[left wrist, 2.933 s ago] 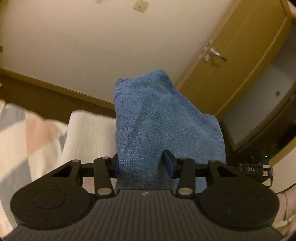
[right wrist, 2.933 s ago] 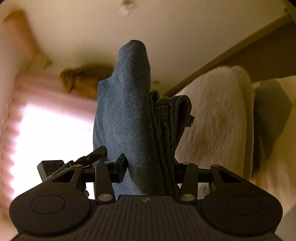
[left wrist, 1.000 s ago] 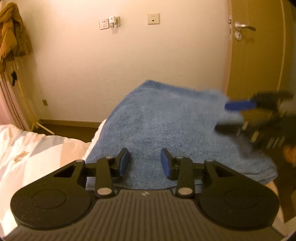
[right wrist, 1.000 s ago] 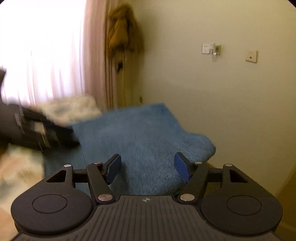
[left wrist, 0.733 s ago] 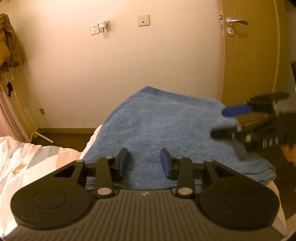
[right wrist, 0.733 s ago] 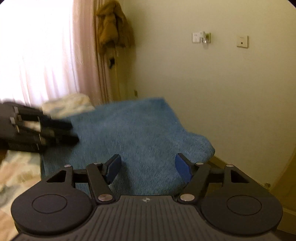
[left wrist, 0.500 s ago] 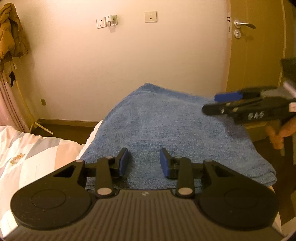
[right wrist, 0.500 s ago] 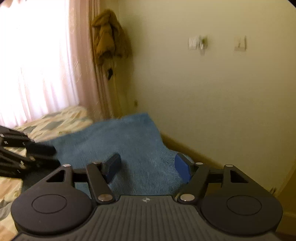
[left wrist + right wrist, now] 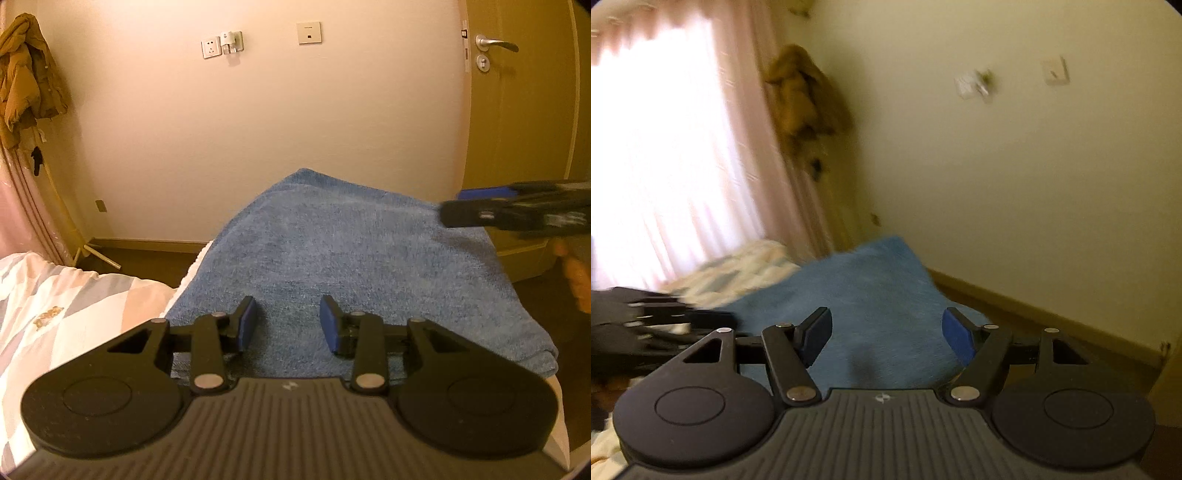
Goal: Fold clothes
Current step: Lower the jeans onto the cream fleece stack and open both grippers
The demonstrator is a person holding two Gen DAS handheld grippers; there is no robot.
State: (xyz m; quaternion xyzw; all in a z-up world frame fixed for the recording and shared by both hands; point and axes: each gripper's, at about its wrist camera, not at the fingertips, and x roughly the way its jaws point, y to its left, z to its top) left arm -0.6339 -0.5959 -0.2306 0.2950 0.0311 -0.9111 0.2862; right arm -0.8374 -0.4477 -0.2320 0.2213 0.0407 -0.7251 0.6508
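Left hand-held gripper point(image 9: 288, 325) fills the bottom of the left wrist view, its two blue-padded fingers point(image 9: 246, 324) parted with a clear gap and nothing between them. Right hand-held gripper point(image 9: 886, 332) fills the bottom of the right wrist view, its fingers spread wider, also holding nothing. In the left view the right one also shows blurred at the middle right edge, level and pointing left, with part of a hand point(image 9: 576, 280) just below it. In the right view the left one appears blurred at the lower left edge.
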